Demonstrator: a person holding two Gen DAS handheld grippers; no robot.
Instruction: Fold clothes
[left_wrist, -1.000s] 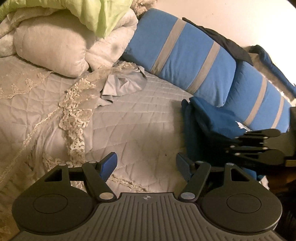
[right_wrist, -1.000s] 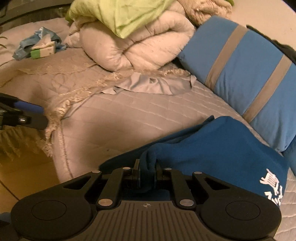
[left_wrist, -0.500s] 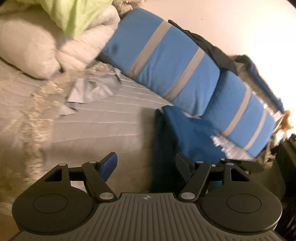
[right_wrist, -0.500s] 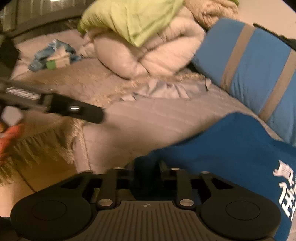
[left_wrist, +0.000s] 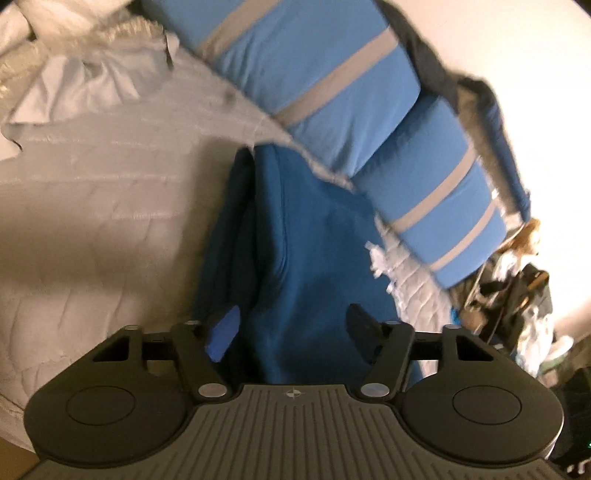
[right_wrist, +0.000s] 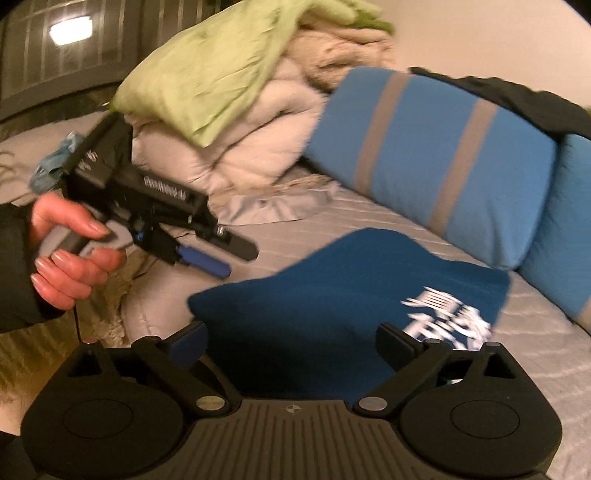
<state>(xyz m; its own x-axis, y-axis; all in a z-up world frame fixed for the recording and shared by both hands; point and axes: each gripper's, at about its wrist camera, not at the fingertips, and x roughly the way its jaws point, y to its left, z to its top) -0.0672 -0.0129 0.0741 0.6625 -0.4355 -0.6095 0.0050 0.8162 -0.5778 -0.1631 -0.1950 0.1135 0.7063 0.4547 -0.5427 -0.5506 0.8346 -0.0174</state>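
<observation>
A dark blue shirt (left_wrist: 314, 254) with white print (right_wrist: 448, 314) lies folded on the grey quilted bed (left_wrist: 103, 206), close to the blue striped pillows. My left gripper (left_wrist: 293, 326) hovers open just over the shirt's near end, its fingers either side of the cloth. My right gripper (right_wrist: 291, 341) is open too, with the shirt (right_wrist: 332, 295) lying between and beyond its fingers, held by neither. In the right wrist view, the left gripper (right_wrist: 236, 258) shows at the left in a person's hand (right_wrist: 70, 254).
Two blue pillows with grey stripes (left_wrist: 332, 92) line the bed's far side. A heap of white duvet and a green cloth (right_wrist: 229, 74) sits at the back left. A crumpled pale grey cloth (left_wrist: 92, 88) lies on the quilt. Clutter (left_wrist: 517, 295) stands beyond the bed's right end.
My right gripper was shut on the shirt's edge and now stands open, with the shirt lying on the bed. My left gripper has swung right and now hangs over the shirt.
</observation>
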